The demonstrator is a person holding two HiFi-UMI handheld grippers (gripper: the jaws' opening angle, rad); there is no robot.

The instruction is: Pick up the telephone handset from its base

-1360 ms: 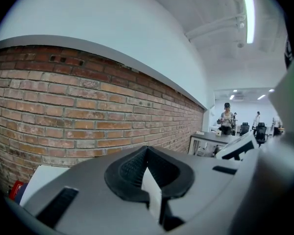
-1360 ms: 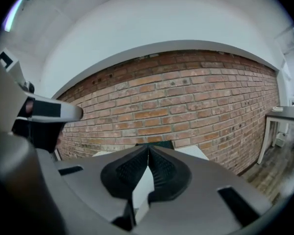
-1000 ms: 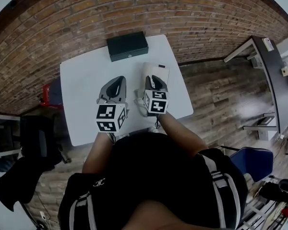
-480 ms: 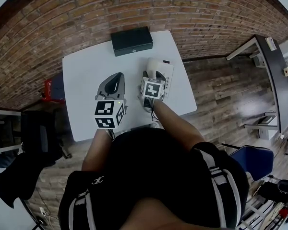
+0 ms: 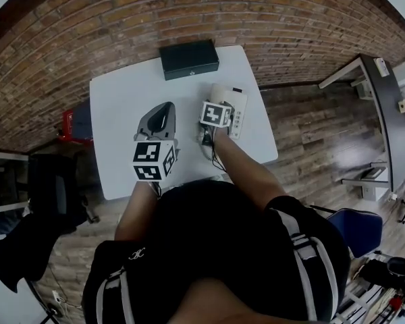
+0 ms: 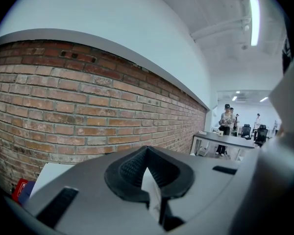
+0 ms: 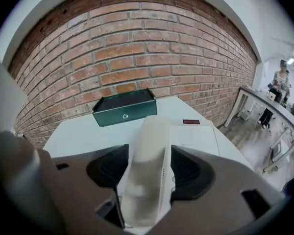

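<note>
The handset [image 7: 149, 131] lies flat on the left side of its base [image 7: 193, 138]. It is long and white, and it runs straight away from the person. Its far end points at the brick wall [image 7: 137, 48], and its near end points back at the person. In the head view the phone sits on the right part of the white table [image 5: 121, 113], close to the right edge.

The right gripper [image 7: 148, 155] hangs over the phone and tips down at it. Its jaws have just been opening and now stand wide apart. The handset is right between them – one black pad on each side of it. The pads sit close beside the handset, but they do not squeeze it. It rests on the base, not lifted.

The left gripper [image 6: 147, 153] is over the table to the left of the phone, well apart from it. Its two tips are together and nothing is between them. It points almost level, at the wall.

A dark green box [image 7: 123, 106] stands at the far edge of the table, by the wall. There is bare table between the box and the far end of the handset. To the left of the phone there is a lot of bare table too. To the right there is only a thin strip – then the table ends and the wood floor [image 5: 310, 133] shows.
</note>
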